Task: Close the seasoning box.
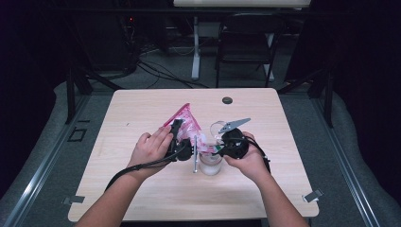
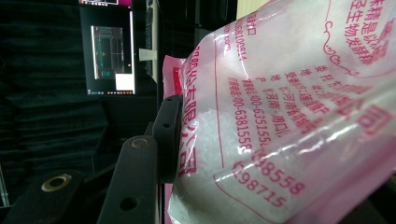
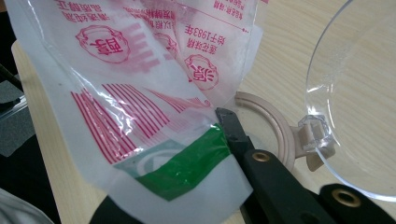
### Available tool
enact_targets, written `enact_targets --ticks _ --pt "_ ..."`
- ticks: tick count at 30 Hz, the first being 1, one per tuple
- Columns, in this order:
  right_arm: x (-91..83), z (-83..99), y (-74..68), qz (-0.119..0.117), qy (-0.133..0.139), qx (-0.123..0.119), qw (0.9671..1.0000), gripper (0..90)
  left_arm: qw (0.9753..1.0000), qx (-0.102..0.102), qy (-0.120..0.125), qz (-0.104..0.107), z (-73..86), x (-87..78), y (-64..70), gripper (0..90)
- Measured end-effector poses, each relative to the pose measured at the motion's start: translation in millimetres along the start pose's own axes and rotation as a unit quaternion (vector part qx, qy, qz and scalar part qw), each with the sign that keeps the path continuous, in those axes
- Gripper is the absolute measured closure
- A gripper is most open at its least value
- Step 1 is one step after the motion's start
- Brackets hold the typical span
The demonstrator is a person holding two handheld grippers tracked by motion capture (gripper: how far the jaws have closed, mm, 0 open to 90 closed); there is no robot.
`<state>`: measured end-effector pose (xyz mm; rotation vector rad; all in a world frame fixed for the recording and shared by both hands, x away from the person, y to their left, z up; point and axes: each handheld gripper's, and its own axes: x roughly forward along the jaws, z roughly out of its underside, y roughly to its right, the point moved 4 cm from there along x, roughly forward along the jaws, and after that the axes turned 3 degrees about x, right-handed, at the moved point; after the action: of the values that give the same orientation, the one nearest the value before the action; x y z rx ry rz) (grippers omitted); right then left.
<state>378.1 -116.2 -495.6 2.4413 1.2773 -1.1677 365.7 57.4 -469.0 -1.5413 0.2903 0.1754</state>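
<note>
A pink and clear plastic bag [image 1: 188, 124] of white granules, printed with red characters, hangs tilted between both grippers above a clear glass jar [image 1: 210, 164]. My left gripper [image 1: 179, 144] is shut on the bag [image 2: 280, 116]; one black jaw presses its side and the other is hidden behind it. My right gripper [image 1: 221, 147] is shut on the lower corner of the bag [image 3: 140, 93], at its green patch; only one jaw shows. Just beyond that corner lie the jar's beige rim [image 3: 275, 126] and its hinged clear lid [image 3: 355, 102], swung open.
A thin metal rod [image 1: 194, 155] stands just left of the jar. A small black disc [image 1: 227, 100] lies near the table's far edge [image 1: 142, 91]. Behind the table stands a black folding chair [image 1: 246, 42]. Metal clips [image 1: 313, 195] sit at the front corners.
</note>
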Motion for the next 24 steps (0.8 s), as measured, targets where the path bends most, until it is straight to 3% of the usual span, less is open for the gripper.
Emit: enact_targets --ticks 24 --pt "-0.1 -0.1 0.0 -0.001 0.001 0.000 1.0000 90.0 1.0000 0.003 0.006 -0.006 -1.2 -0.2 -2.8 62.4"
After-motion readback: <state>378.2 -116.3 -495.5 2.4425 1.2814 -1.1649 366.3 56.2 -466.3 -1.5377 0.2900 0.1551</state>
